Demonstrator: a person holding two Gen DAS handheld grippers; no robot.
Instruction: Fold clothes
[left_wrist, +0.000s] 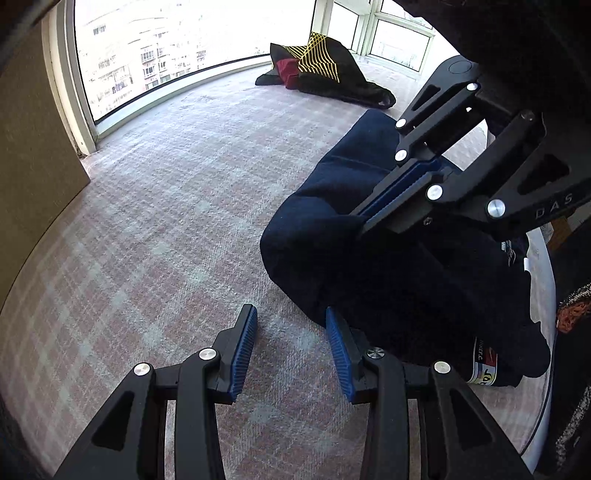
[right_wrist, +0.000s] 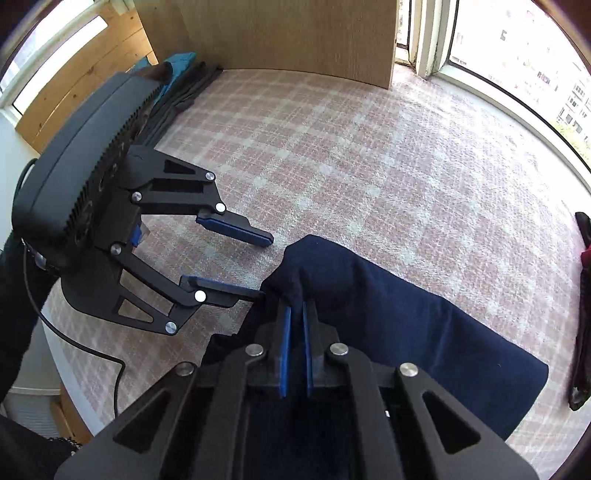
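Navy garment bunched, right claw clamped on fold, left claw apart.

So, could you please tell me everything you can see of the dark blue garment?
The dark blue garment is soft, plain cloth, rumpled and partly folded on the checked cover. A printed label shows at one edge. The right gripper is shut on a raised fold; the open left gripper has one finger at its edge.
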